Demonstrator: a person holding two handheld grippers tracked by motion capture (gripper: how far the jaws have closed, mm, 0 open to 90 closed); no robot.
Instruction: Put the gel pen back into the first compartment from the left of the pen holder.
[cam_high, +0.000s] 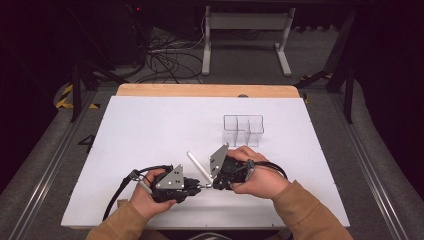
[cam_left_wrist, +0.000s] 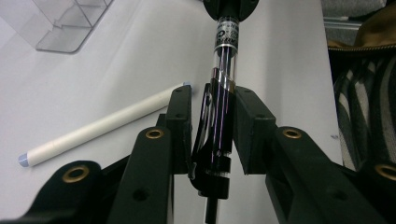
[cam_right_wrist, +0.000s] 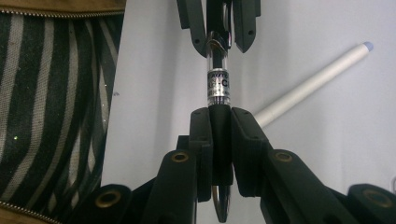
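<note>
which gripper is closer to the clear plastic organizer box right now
Right. The right gripper sits just in front of the clear organizer, its hand almost below it. The left gripper is farther toward the table's left and near edge. Both grip one pen.

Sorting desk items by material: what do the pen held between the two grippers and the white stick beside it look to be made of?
Pen: probably clear glossy plastic; thin refills show through the barrel, with a black section and a shiny clip. White stick: matte, off-white, with a pale blue tip; perhaps paper-wrapped or plastic, which I cannot tell.
</note>
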